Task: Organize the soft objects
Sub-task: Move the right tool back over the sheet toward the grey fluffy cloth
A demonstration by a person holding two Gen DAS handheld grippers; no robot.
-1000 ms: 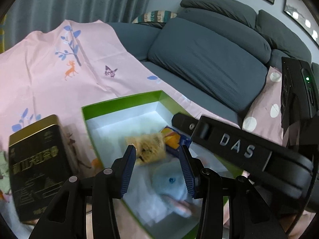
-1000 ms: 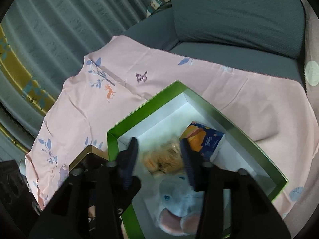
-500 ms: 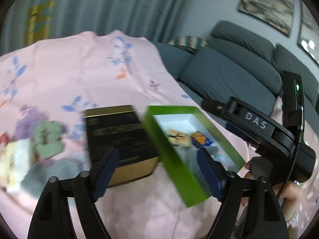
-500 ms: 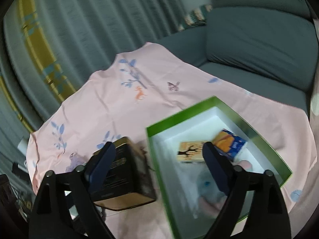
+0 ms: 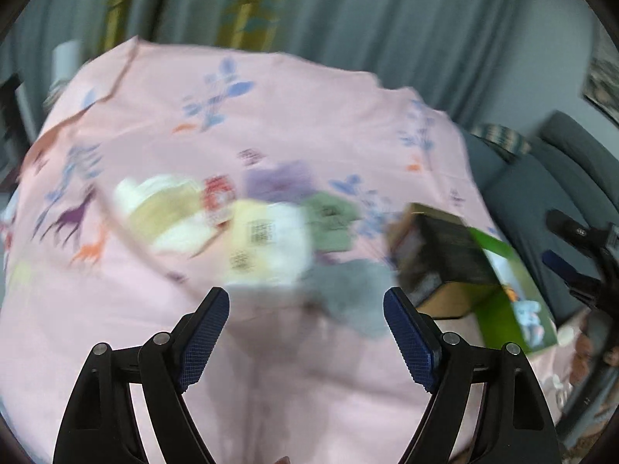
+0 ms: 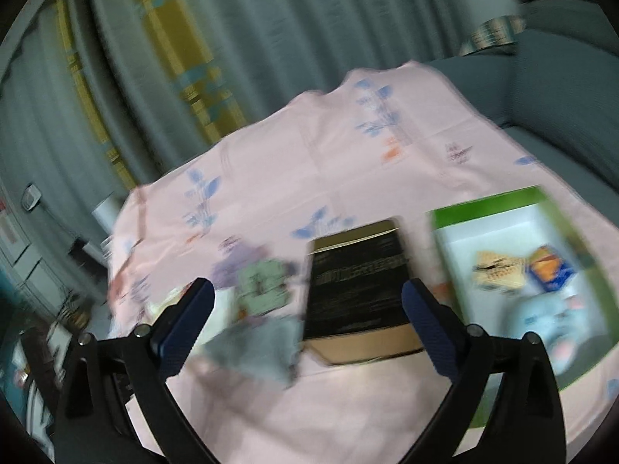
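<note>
- the left gripper (image 5: 305, 309) hangs over the pink printed cloth (image 5: 309, 116), its blue-padded fingers (image 5: 205, 328) wide apart with nothing between them — it has just been opening.
- ahead of it lies a blurred heap of soft folded items (image 5: 263, 228) in cream, white, green and purple, with a grey fuzzy piece (image 5: 352, 290) nearest.
- the right gripper (image 6: 307, 309) also stands wide and empty, jaws lately spreading, above the black and gold box (image 6: 359, 286).
- the green-rimmed white tray (image 6: 487, 201) sits just right of that box, holding a pale blue plush toy (image 6: 549, 317) and two small packets (image 6: 522, 270).
</note>
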